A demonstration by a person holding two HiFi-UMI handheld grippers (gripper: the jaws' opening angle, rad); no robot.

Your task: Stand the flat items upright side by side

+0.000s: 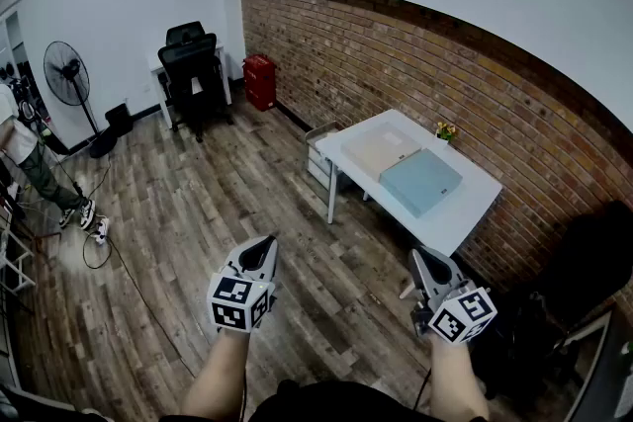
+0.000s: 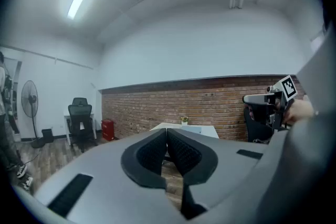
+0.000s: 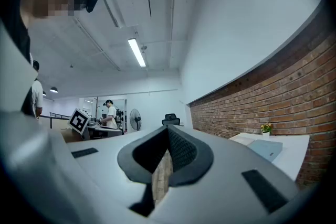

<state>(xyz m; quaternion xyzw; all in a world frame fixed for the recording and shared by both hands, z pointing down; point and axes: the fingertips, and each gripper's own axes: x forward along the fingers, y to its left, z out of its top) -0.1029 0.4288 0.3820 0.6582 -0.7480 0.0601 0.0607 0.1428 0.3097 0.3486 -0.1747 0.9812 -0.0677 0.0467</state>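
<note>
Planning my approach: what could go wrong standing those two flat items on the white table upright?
Both the beige flat item and the light blue flat item lie flush on the white table, so their edges may be hard to catch. The small potted yellow flower near them could get knocked.

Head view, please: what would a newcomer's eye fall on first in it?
The white table against the brick wall, with a beige flat item and a blue flat item lying side by side on it. In the foreground, the left tool and right tool are both shut and empty.
</note>
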